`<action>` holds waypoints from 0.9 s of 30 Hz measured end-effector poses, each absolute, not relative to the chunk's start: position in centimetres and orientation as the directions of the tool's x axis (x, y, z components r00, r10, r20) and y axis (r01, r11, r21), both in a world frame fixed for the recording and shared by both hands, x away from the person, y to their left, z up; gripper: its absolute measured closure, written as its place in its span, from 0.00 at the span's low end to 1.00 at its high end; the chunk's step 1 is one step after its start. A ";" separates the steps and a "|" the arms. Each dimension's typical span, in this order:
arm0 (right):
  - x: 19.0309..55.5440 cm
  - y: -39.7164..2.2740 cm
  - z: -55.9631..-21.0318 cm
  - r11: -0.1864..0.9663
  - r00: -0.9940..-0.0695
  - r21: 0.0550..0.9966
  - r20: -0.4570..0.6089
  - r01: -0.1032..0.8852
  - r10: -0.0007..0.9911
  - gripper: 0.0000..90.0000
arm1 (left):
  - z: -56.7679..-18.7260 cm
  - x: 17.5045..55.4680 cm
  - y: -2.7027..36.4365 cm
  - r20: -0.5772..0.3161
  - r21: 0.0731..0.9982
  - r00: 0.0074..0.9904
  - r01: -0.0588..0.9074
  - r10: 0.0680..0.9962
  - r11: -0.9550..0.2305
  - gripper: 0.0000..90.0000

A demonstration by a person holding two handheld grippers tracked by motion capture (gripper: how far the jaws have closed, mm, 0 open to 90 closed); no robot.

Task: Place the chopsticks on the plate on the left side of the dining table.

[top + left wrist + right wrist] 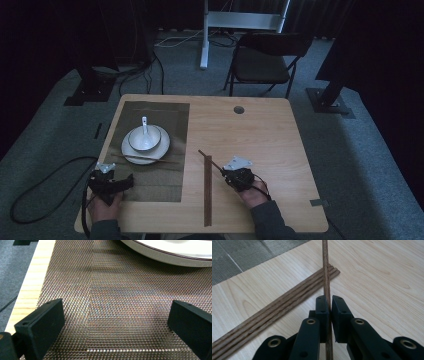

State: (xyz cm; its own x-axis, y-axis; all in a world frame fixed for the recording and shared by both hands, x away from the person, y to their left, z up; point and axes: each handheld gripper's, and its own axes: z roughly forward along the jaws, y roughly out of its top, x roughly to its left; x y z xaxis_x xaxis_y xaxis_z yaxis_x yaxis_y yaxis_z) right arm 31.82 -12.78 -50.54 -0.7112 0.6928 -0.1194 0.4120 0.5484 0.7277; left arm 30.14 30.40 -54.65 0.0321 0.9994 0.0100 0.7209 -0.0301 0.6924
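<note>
My right gripper (223,172) (330,302) is shut on a thin wooden stick (207,157) (326,277) that slants up and to the left from its jaws. Under it a flat bundle of wooden sticks (207,195) (274,312) lies on the bare table, running toward the near edge. My left gripper (125,182) (115,322) stands open just above the woven placemat (165,180) (112,277), with nothing between its jaws. On the mat sit a white plate (162,147) (170,257), a bowl (132,142) with a white spoon (144,125), and a pair of chopsticks (145,158) laid across the plate's near side.
The wooden table (260,140) has a cable hole (239,109) at the back. A dark chair (265,60) stands behind it. Cables (45,170) trail over the floor to the left.
</note>
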 end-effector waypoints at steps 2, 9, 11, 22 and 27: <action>31.7 -12.7 -50.4 0.551 -0.716 0.729 -0.120 0.406 0.687 0.93 | -54.7 30.1 30.4 0.010 0.692 0.032 0.721 0.999 -0.030 0.02; 31.3 -12.2 -49.9 0.561 -0.733 0.737 -0.134 0.376 0.667 0.93 | -54.7 30.1 30.4 0.010 0.692 0.032 0.721 0.999 -0.030 0.02; 31.2 -12.0 -49.8 0.562 -0.736 0.738 -0.133 0.373 0.663 0.93 | -54.7 30.1 30.4 0.010 0.692 0.032 0.721 0.999 -0.030 0.02; 30.5 -11.2 -49.4 0.571 -0.755 0.745 -0.142 0.344 0.640 0.93 | -54.7 30.1 30.4 0.010 0.692 0.032 0.721 0.999 -0.030 0.02; 30.3 -10.9 -49.3 0.580 -0.765 0.743 -0.147 0.334 0.627 0.93 | -54.7 30.1 30.4 0.010 0.692 0.032 0.721 0.999 -0.030 0.02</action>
State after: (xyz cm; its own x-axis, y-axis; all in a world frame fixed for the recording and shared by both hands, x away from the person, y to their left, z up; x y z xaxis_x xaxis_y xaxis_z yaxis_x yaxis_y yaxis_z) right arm 30.29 -10.88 -49.31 -0.7648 0.6274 -0.1466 0.3338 0.5804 0.7428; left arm 30.14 30.40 -54.65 0.0320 0.9994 0.0103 0.7211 -0.0302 0.6922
